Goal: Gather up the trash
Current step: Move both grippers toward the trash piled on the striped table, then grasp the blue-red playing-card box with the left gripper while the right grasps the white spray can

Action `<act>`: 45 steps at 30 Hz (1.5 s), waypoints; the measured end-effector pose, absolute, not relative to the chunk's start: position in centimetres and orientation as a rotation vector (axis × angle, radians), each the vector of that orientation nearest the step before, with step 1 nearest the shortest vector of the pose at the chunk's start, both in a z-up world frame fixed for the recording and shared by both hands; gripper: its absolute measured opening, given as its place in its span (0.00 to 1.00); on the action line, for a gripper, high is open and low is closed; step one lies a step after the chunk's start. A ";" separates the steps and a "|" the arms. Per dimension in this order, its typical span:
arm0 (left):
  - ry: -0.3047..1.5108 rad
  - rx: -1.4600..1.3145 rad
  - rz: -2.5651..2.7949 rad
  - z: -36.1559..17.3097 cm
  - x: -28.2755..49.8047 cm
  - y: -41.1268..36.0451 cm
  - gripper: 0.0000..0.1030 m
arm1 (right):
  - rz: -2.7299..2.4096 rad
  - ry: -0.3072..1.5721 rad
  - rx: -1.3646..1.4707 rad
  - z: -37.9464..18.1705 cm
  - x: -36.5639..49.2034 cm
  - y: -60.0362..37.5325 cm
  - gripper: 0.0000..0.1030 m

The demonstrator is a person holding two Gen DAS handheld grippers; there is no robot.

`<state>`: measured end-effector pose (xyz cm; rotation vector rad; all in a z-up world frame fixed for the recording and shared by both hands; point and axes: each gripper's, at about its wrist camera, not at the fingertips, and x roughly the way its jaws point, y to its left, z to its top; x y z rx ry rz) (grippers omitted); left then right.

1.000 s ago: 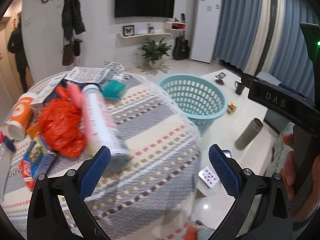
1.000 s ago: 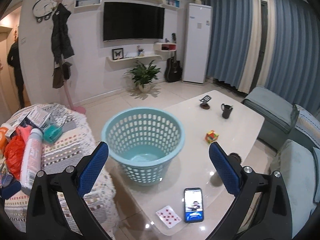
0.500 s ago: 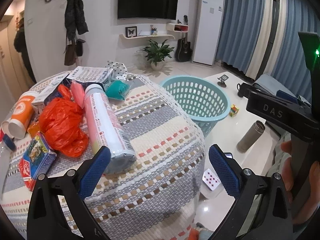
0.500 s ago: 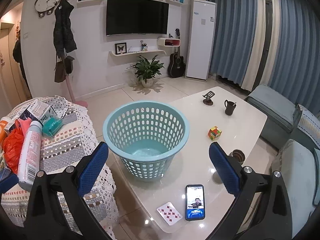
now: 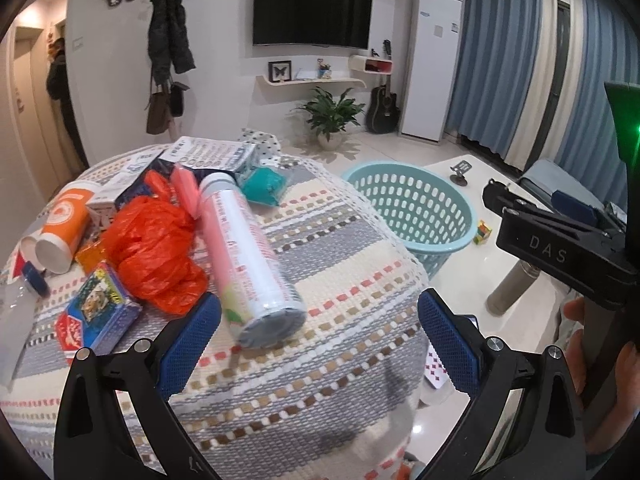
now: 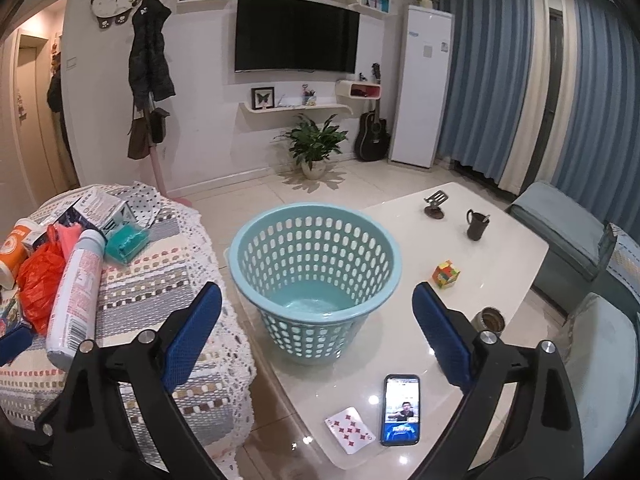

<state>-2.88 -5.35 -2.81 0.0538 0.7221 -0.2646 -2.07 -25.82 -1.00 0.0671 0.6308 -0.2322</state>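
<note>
The trash lies in a heap on the cloth-covered desk [image 5: 320,280]: a long white-and-pink tube [image 5: 248,256] on its side, a crumpled orange plastic bag [image 5: 156,252] touching it, an orange cup [image 5: 64,228] tipped over, a small blue and red carton [image 5: 96,312], a teal wad [image 5: 264,188] and some printed boxes [image 5: 212,156] behind. None of it is in the teal basket [image 6: 316,280], which stands empty on the white desk [image 6: 500,264] just beside the cloth.

My left gripper [image 5: 320,336] has its jaws released and wide apart, with the near end of the tube just ahead of the left pad; nothing is grasped. My right gripper [image 6: 316,332] faces the basket, jaws also apart and holding nothing, though they have just been closing a little.

I judge this the very start: reaching for the first piece. The next move calls for bringing the left jaws down around the tube, clenching across its round body without rolling it, then carrying it over the basket rim.

The only writing I can read is "DAS" on the right gripper's body, seen from the left wrist view. The tube's print and the box labels are too small to make out.
</note>
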 end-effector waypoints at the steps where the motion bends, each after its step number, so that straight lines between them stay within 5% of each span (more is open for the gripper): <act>1: 0.719 0.051 -0.260 -2.7 -3.0 -5.0 0.93 | -0.219 0.637 0.075 -1.1 -1.9 -25.7 0.85; 15: 0.706 0.021 -0.193 -2.3 -2.7 -1.6 0.93 | -0.117 0.659 0.043 -1.4 -1.1 -22.1 0.76; 20: 0.686 0.020 -0.119 -1.6 -3.1 2.3 0.93 | 0.010 0.705 0.067 -1.7 0.1 -19.2 0.54; 31: 0.754 -0.002 -0.010 -2.7 -1.9 12.5 0.92 | 0.259 0.764 0.027 -2.0 1.9 -10.1 0.54; 34: 0.781 0.013 -0.054 -3.0 -0.9 13.1 0.92 | 0.278 0.790 0.045 -2.0 2.5 -9.4 0.73; 45: 0.896 0.114 -0.184 -5.2 1.7 10.3 0.84 | 0.334 1.000 0.101 -6.2 6.7 -8.0 0.75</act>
